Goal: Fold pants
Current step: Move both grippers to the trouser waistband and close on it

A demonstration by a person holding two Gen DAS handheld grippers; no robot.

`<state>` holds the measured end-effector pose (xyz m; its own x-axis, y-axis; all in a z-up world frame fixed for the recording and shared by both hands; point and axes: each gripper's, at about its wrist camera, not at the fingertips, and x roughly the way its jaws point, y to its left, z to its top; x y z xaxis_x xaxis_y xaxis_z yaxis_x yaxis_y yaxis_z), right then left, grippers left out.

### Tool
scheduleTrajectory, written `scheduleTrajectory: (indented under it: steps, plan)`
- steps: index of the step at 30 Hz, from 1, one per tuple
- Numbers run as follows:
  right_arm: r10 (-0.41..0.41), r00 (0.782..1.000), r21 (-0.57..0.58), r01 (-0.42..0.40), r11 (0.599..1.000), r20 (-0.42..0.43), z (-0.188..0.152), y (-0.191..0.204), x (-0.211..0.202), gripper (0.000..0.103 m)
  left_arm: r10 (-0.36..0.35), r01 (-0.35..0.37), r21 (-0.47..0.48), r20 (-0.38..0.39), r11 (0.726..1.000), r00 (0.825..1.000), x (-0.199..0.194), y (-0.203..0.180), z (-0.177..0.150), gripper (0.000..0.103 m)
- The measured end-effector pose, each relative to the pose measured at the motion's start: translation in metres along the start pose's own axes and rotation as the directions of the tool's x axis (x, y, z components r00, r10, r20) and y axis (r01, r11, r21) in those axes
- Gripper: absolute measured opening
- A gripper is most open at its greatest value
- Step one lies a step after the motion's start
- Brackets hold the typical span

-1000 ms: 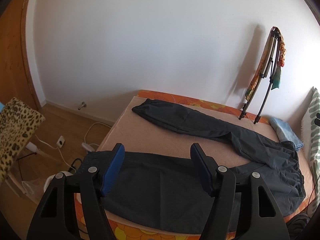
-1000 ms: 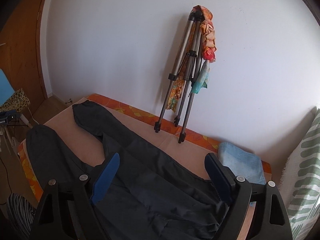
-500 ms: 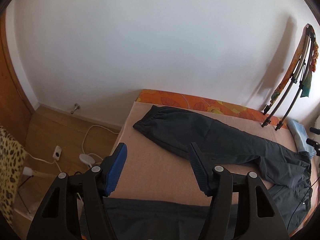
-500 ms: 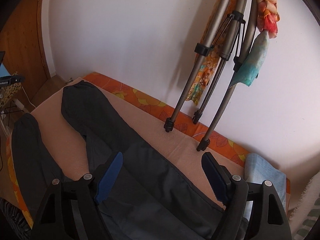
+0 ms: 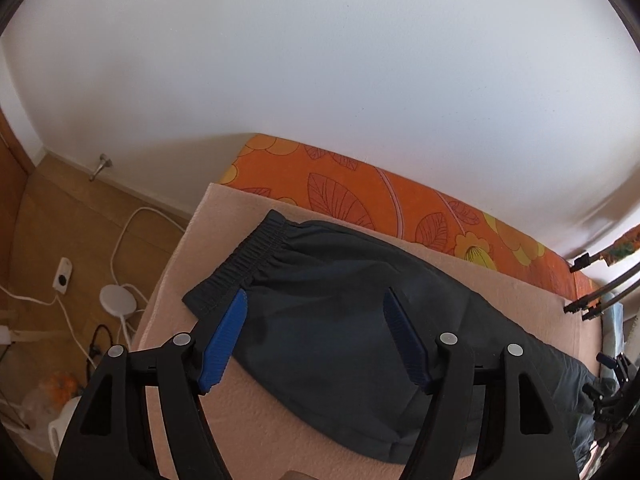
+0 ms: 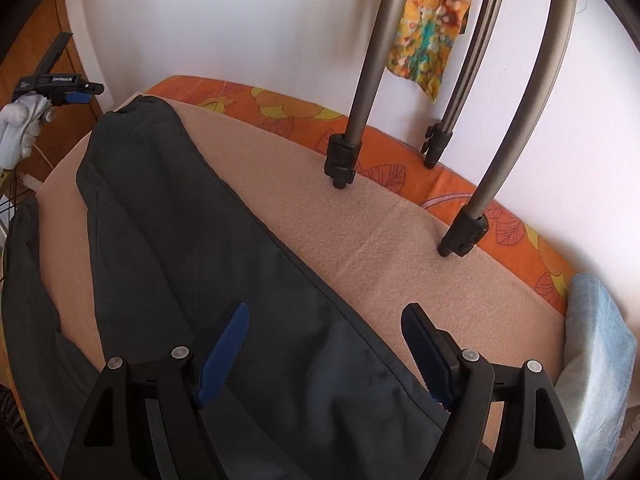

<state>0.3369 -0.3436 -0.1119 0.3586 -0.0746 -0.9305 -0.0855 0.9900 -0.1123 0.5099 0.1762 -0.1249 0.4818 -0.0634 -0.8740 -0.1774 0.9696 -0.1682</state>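
Dark grey pants [image 5: 360, 256] lie spread on a beige blanket [image 5: 260, 420] on the bed. In the left wrist view the far leg's elastic cuff [image 5: 248, 264] points left. My left gripper [image 5: 314, 294] hovers over that leg just behind the cuff; its jaws are opening and nothing is pinched between them. In the right wrist view the same leg [image 6: 180, 220] runs diagonally, and the other leg [image 6: 28, 320] lies at the left edge. My right gripper [image 6: 327, 307] is open above the far leg's right seam, pads off the cloth. The left gripper [image 6: 60, 80] shows far left, held by a gloved hand [image 6: 20, 128].
Tripod legs [image 6: 344, 160] [image 6: 464, 236] stand on the blanket near the wall, with a patterned cloth [image 6: 432, 20] hanging from them. A light blue cloth [image 6: 596, 340] lies at the right. An orange floral sheet [image 5: 360, 196] borders the wall. Cables [image 5: 120, 240] lie on the wooden floor beside the bed.
Both grippers have dropped and moved toward the wall side of the bed, from over the near leg to over the far leg. The left one now sits by the cuff.
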Motion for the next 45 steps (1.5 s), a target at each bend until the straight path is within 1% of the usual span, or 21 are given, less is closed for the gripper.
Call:
scheduleTrajectory:
  steps: [6, 8, 12, 15, 20, 21, 23, 25, 26, 27, 28, 29, 30, 31, 32, 35, 37, 41, 43, 44, 45]
  plan:
    - [0.077, 0.997, 0.003, -0.077, 0.997, -0.024, -0.009, -0.011, 0.022, 0.081, 0.018, -0.023, -0.13, -0.04, 0.991, 0.999, 0.05, 0.0, 0.02, 0.071]
    - [0.097, 0.995, 0.008, -0.097, 0.995, -0.026, -0.012, -0.015, 0.027, 0.081, 0.027, -0.034, -0.151, -0.046, 0.988, 0.999, 0.059, -0.001, 0.023, 0.071]
    - [0.131, 0.991, 0.018, -0.13, 0.991, -0.036, -0.019, -0.015, 0.037, 0.086, 0.084, -0.089, -0.14, -0.037, 0.986, 0.996, 0.072, -0.002, 0.028, 0.071]
    - [0.123, 0.991, -0.014, -0.124, 0.992, -0.048, -0.022, -0.012, 0.047, 0.086, 0.102, -0.103, -0.148, -0.016, 0.984, 0.995, 0.078, 0.0, 0.028, 0.071]
    - [0.12, 0.991, -0.032, -0.121, 0.992, -0.053, -0.02, -0.012, 0.056, 0.088, 0.155, -0.153, -0.063, 0.03, 0.986, 0.987, 0.086, -0.008, 0.029, 0.07]
    - [0.113, 0.992, -0.04, -0.115, 0.992, -0.056, -0.02, -0.011, 0.057, 0.088, 0.163, -0.161, -0.049, 0.042, 0.986, 0.986, 0.086, -0.01, 0.028, 0.068]
    - [0.106, 0.993, -0.059, -0.109, 0.992, -0.06, -0.02, -0.008, 0.059, 0.087, 0.204, -0.203, -0.018, 0.075, 0.979, 0.976, 0.085, -0.013, 0.025, 0.052]
    - [0.099, 0.994, -0.074, -0.103, 0.992, -0.055, -0.016, -0.001, 0.061, 0.081, 0.23, -0.23, -0.02, 0.103, 0.973, 0.968, 0.081, -0.012, 0.023, 0.017]
    - [0.097, 0.994, -0.079, -0.101, 0.992, -0.05, -0.013, 0.006, 0.062, 0.074, 0.221, -0.218, -0.034, 0.108, 0.975, 0.969, 0.079, -0.008, 0.023, 0.008]
    - [0.095, 0.994, -0.082, -0.098, 0.992, -0.045, -0.014, 0.009, 0.059, 0.062, 0.19, -0.186, -0.055, 0.101, 0.981, 0.976, 0.078, -0.003, 0.023, 0.003]
    - [0.099, 0.994, -0.084, -0.102, 0.991, -0.041, -0.014, 0.01, 0.058, 0.054, 0.156, -0.149, -0.069, 0.098, 0.986, 0.983, 0.076, 0.0, 0.022, 0.001]
    - [0.096, 0.995, -0.083, -0.099, 0.992, -0.038, -0.013, 0.012, 0.054, 0.037, 0.135, -0.129, -0.068, 0.09, 0.989, 0.987, 0.077, 0.001, 0.022, 0.001]
    - [0.097, 0.995, -0.082, -0.1, 0.992, -0.037, -0.014, 0.014, 0.052, 0.024, 0.133, -0.128, -0.059, 0.091, 0.99, 0.987, 0.077, -0.001, 0.021, 0.001]
    - [0.106, 0.994, -0.08, -0.109, 0.991, -0.038, -0.011, 0.022, 0.046, 0.018, 0.129, -0.125, -0.051, 0.099, 0.991, 0.987, 0.076, -0.002, 0.02, 0.0]
    - [0.123, 0.992, -0.076, -0.125, 0.989, -0.037, -0.013, 0.024, 0.046, 0.006, 0.117, -0.112, -0.053, 0.107, 0.992, 0.987, 0.074, -0.003, 0.019, 0.0]
    - [0.11, 0.994, -0.094, -0.111, 0.989, -0.013, -0.009, 0.029, 0.042, 0.0, 0.072, -0.057, -0.104, 0.144, 0.993, 0.987, 0.062, 0.006, 0.02, 0.0]
    - [0.105, 0.994, -0.089, -0.104, 0.991, 0.014, -0.005, 0.034, 0.036, 0.0, 0.049, -0.027, -0.134, 0.168, 0.991, 0.985, 0.054, 0.015, 0.023, 0.0]
    - [0.117, 0.991, -0.066, -0.113, 0.991, 0.059, -0.002, 0.03, 0.021, 0.0, 0.066, -0.031, -0.162, 0.219, 0.986, 0.973, 0.035, 0.027, 0.028, 0.0]
    - [0.13, 0.99, -0.074, -0.126, 0.989, 0.049, 0.001, 0.029, 0.021, 0.0, 0.024, 0.015, -0.19, 0.2, 0.982, 0.979, 0.038, 0.037, 0.033, 0.001]
    - [0.126, 0.991, -0.077, -0.122, 0.99, 0.046, 0.001, 0.026, 0.022, 0.0, 0.005, 0.035, -0.206, 0.191, 0.978, 0.982, 0.04, 0.042, 0.035, 0.004]
    - [0.126, 0.991, -0.077, -0.123, 0.989, 0.039, 0.002, 0.026, 0.024, 0.0, -0.004, 0.045, -0.217, 0.186, 0.975, 0.983, 0.04, 0.041, 0.034, 0.02]
